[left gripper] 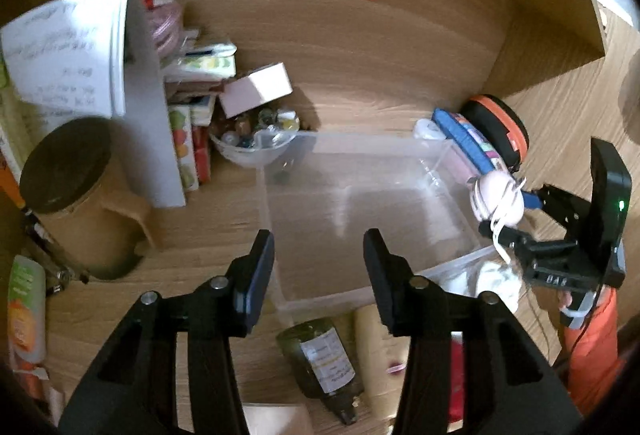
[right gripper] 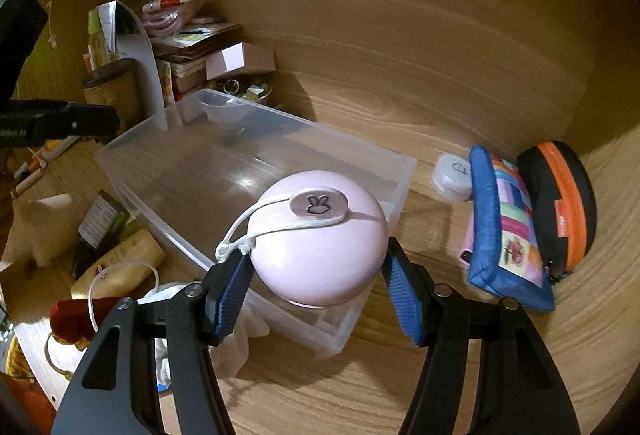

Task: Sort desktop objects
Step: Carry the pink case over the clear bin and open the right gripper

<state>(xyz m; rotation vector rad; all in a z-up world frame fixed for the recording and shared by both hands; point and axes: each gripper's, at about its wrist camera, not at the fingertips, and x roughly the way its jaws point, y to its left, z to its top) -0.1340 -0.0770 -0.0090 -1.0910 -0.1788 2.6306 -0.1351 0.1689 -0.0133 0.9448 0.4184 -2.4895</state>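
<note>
Right gripper (right gripper: 316, 287) clamps a pale pink round case (right gripper: 320, 239), blue ribbed pads pressed to its left and right flanks. The case is smooth, glossy and dome-shaped, with an oval grey tab on top bearing a small rabbit mark; a white cord crosses the dome under the tab and ends in a knotted loop by the left pad. It hangs above the near right corner of the clear plastic bin (right gripper: 160, 139), not touching it.

From the left wrist view the same case (left gripper: 498, 201) shows off to the right, past the bin's (left gripper: 304, 299) right wall.

Left gripper (left gripper: 319, 271) holds nothing, jaws spread wide over the bin's near wall.

Right of the bin on the wooden desk (right gripper: 400, 107): a small white lidded pot (right gripper: 454, 175), a blue patchwork pouch (right gripper: 506, 231), a black-and-orange zip case (right gripper: 558, 203), the last two touching.
</note>
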